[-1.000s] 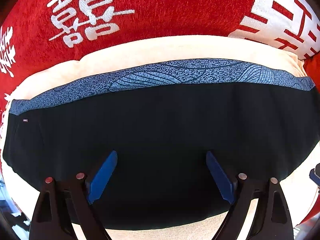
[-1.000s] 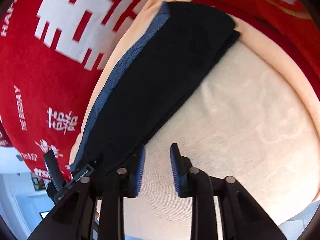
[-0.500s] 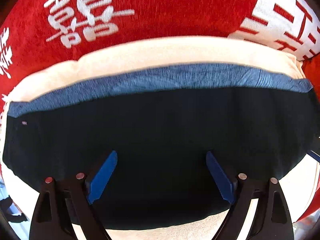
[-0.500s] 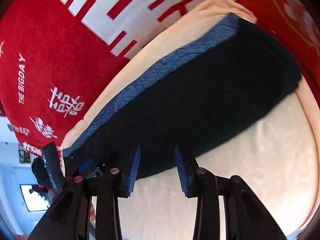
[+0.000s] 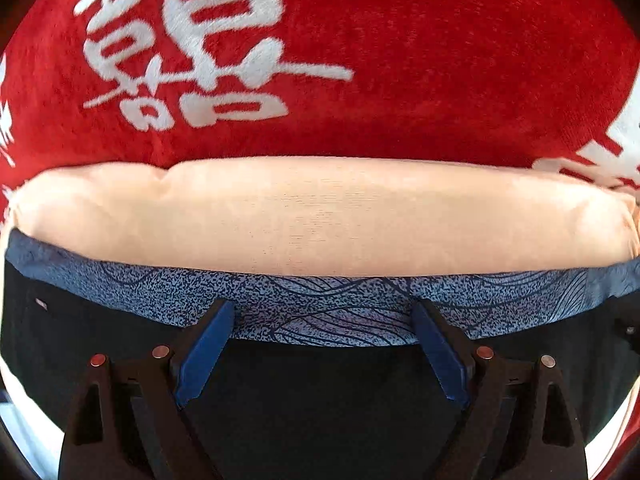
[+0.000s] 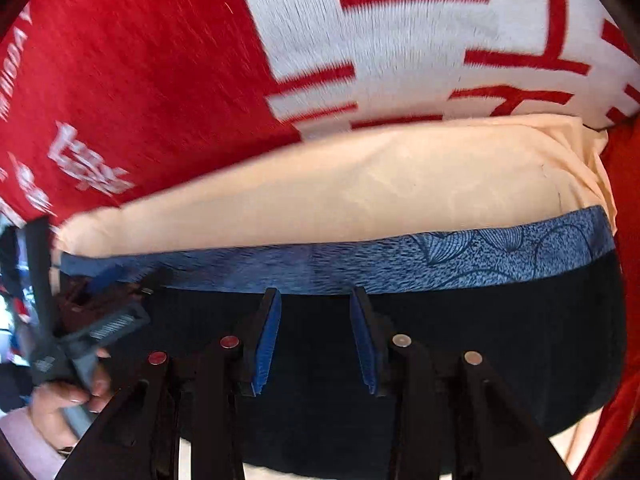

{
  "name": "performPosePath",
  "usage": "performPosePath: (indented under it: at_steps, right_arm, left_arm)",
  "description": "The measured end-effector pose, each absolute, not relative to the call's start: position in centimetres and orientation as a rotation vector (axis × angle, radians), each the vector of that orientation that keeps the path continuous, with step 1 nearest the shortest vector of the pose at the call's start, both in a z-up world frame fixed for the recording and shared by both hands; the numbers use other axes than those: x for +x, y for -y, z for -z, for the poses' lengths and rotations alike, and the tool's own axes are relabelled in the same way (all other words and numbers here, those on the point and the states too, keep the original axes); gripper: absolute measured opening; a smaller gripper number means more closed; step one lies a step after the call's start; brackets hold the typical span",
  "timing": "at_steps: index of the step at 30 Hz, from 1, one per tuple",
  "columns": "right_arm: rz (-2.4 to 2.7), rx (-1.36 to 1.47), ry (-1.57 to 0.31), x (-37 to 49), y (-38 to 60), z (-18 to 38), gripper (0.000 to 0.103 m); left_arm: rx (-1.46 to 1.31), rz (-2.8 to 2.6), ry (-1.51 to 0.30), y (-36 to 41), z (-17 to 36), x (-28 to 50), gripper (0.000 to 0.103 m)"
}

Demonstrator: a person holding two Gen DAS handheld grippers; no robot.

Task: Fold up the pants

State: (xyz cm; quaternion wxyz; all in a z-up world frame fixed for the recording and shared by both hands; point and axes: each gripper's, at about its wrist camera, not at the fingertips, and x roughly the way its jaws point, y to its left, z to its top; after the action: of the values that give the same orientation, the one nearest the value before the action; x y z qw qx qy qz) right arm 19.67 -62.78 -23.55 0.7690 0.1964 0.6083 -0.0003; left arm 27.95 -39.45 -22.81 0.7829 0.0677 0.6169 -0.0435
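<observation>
The black pants (image 5: pixel 320 408) lie folded into a broad dark slab on a cream cushion (image 5: pixel 320 216), which rests on a red blanket (image 5: pixel 440 60) printed with large white characters. The blue patterned waistband (image 5: pixel 320 312) runs along the far edge of the pants, next to the bare cream strip of the cushion.

The left gripper (image 5: pixel 320 344) points steeply down over the pants, and its jaws are spread wide. The blue pads (image 5: pixel 204 356) reach the waistband, one on each side of its middle part. Nothing is pinched between them, and whether the tips touch the cloth cannot be told.

The right gripper (image 6: pixel 316 340) also points down over the dark cloth, just short of the waistband (image 6: pixel 440 264). Its jaws stand partly apart, with a narrow gap between the blue pads (image 6: pixel 266 344). No fold of cloth shows between them, only the flat black surface of the pants (image 6: pixel 500 340) beneath.

At the left edge of the right wrist view, blurred, the person's hand (image 6: pixel 60 408) grips the handle of the other gripper, near the end of the waistband. The red blanket (image 6: pixel 140 80) fills the top of this view, and the cushion (image 6: pixel 360 184) shows between it and the pants.
</observation>
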Motion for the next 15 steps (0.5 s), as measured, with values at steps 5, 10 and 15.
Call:
performPosePath:
  at_steps: [5,10,15]
  right_arm:
    - [0.044,0.487,-1.295,19.1,64.5,24.0,0.036]
    - [-0.035,0.354,-1.277,17.4,61.8,21.5,0.041]
    - [-0.275,0.254,-1.218,12.4,54.7,18.6,0.047]
  left_arm:
    - [0.169,0.086,-1.322,39.7,22.7,27.6,0.091]
    - [0.137,0.028,-1.343,38.6,21.9,27.0,0.091]
    - [0.187,0.035,-1.333,35.4,20.0,25.4,0.091]
